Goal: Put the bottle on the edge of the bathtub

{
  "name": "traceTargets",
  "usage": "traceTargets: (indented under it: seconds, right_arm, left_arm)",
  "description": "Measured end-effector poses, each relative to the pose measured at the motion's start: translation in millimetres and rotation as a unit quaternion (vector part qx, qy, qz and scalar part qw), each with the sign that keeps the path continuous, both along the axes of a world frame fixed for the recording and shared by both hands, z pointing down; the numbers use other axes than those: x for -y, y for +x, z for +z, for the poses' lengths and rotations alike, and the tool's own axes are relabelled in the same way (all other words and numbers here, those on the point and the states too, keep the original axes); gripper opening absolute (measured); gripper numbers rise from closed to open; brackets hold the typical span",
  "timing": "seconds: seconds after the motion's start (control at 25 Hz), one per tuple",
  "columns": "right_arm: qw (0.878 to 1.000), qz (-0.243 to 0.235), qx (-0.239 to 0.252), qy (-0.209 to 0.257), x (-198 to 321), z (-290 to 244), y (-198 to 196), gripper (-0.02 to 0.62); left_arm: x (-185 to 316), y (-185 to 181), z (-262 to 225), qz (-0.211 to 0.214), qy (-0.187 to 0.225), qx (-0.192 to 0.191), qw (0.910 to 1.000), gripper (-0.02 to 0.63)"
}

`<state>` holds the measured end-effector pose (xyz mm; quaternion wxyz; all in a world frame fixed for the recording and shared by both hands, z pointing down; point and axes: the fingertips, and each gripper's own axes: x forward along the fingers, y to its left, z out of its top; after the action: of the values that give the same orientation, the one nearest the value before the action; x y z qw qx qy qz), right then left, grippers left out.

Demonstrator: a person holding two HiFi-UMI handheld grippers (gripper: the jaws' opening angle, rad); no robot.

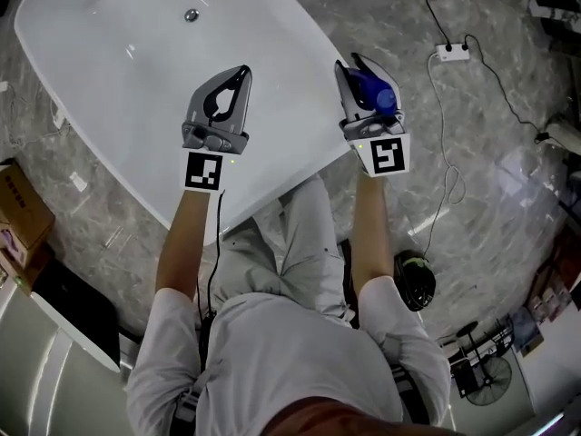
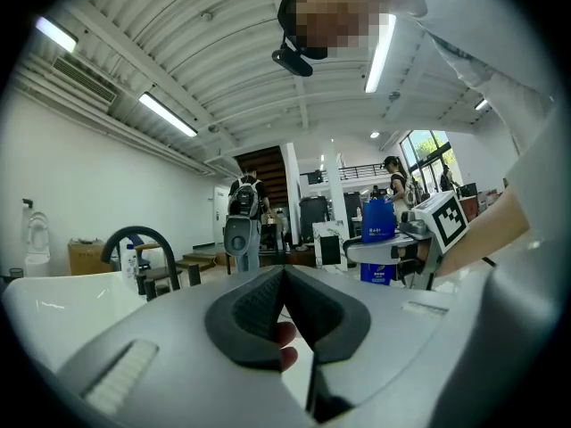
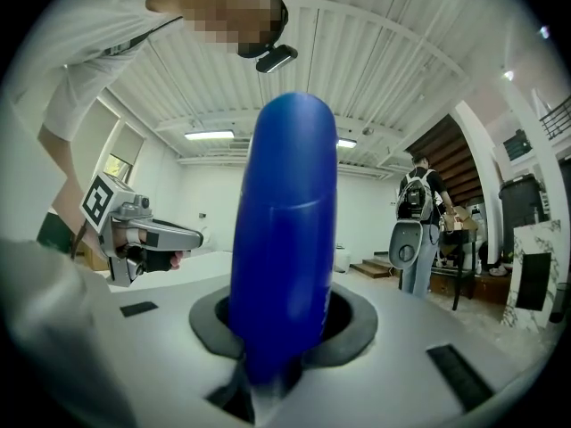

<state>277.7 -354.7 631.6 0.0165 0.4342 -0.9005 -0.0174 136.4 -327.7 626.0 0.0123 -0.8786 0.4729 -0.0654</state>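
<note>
The blue bottle (image 1: 374, 89) stands between the jaws of my right gripper (image 1: 352, 64), which is shut on it. In the right gripper view the blue bottle (image 3: 285, 230) rises upright out of the right gripper (image 3: 284, 319) and fills the middle. This gripper hangs just beside the right rim of the white bathtub (image 1: 310, 54). My left gripper (image 1: 243, 71) hovers over the tub's inside, shut, with nothing in it. In the left gripper view, the pads of my left gripper (image 2: 284, 273) meet at the tips, and the bottle (image 2: 378, 218) shows to the right.
A drain (image 1: 191, 14) sits at the tub's far end and a black faucet (image 2: 134, 239) arches at its side. On the marble floor lie a power strip (image 1: 452, 53) with its cable, a cardboard box (image 1: 18, 212) and a dark helmet (image 1: 415, 278). A person with a backpack (image 3: 415, 203) stands further off.
</note>
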Motion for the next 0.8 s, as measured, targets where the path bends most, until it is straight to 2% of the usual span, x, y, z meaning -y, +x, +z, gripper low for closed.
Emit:
traceTargets:
  seconds: [0.24,0.4,0.68,0.8]
  right_arm:
    - [1.000,-0.005,0.004,-0.017,20.9,66.1,-2.8,0.098]
    - [1.000,-0.008,-0.001,-0.026,28.1,92.7,-1.8,0.098]
    - [1.000,-0.019,-0.014,-0.020,29.4,110.7,-13.6,0.100]
    - [1.000,-0.020,-0.018,-0.015,26.5,113.6,-18.6,0.101]
  left_arm:
    - [14.9,7.4,58.6,0.014,-0.004,0.014,0.9998,-0.003]
    - [21.6,13.8,82.3,0.035,-0.009,0.041,0.9985,-0.003]
    - [31.3,17.7,83.7,0.030,-0.018,-0.011,0.9993,-0.003]
    - [32.1,18.2,86.6,0.030,-0.026,-0.018,0.9990,-0.003]
